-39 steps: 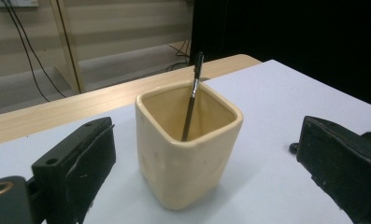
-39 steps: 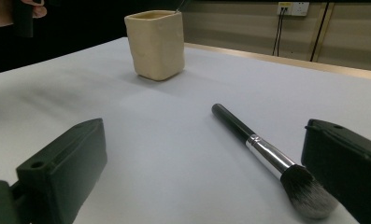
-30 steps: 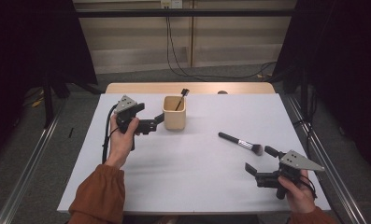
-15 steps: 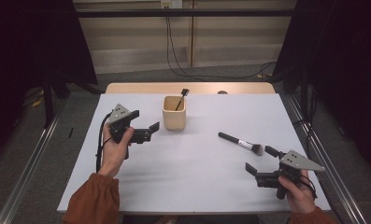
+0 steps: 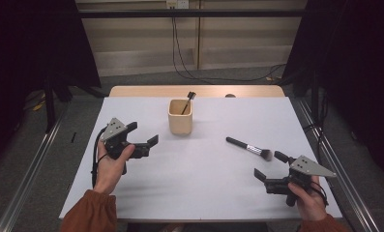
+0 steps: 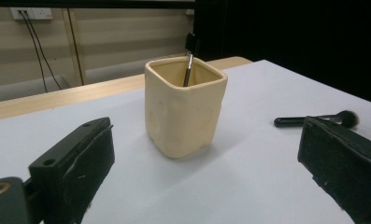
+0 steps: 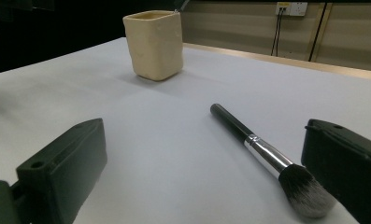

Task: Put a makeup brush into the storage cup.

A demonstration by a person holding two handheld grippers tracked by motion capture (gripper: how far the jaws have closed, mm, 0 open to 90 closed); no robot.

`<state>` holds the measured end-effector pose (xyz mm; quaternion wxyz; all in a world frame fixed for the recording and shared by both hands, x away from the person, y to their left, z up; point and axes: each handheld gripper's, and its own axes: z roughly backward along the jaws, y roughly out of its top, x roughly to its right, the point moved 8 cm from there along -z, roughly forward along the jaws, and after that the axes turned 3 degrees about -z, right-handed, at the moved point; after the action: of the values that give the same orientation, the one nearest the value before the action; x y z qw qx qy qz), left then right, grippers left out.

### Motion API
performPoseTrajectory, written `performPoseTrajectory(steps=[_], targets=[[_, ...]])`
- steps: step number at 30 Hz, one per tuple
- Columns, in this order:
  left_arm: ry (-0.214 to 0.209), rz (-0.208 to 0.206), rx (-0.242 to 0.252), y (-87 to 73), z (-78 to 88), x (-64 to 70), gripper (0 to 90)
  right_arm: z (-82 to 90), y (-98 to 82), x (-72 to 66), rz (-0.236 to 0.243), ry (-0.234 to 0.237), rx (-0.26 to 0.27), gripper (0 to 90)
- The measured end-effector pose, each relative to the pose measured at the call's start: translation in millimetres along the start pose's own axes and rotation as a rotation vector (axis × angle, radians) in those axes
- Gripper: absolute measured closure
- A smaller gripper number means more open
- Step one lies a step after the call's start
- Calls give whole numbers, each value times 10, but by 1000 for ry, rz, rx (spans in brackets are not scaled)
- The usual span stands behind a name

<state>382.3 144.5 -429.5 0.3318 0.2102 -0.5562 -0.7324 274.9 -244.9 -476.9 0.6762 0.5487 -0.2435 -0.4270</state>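
Observation:
A cream square cup stands at the table's far middle with a thin dark brush leaning inside it. A black-handled makeup brush lies flat to the cup's right, bristles toward me. My left gripper hovers open to the left of the cup, jaws aimed at it and empty. My right gripper is open near the front right, just short of the brush's bristles. The left gripper view has the cup ahead of the open gripper. In the right gripper view the brush lies before the open gripper.
The white tabletop has a wooden strip along its far edge. Metal rails run down both sides of the table. Cables hang on the wall behind.
My left gripper has drawn back from the cup, toward the near left of the table, still open. The right gripper and both brushes have not moved.

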Motion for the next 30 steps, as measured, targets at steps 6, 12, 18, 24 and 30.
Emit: performPoseTrajectory(steps=[6, 12, 18, 24, 30], targets=[[1, 7, -1, -59, 100, 16, 40, 0, 2, -2, 0, -2, -1, 0], [5, -1, -8, -99, 222, 57, 41, -11, -6, -5, 7, -2, -4, 0], [49, -13, 4, -181, 365, 38, 50, -20, 0, 2, 2, -7, -3, 0], [58, 35, 9, -278, 504, 28, 48, -29, 6, -9, 7, -4, -3, 0], [80, 27, 15, -304, 620, 58, 41, -23, 0, -1, 7, -7, -4, 0]])
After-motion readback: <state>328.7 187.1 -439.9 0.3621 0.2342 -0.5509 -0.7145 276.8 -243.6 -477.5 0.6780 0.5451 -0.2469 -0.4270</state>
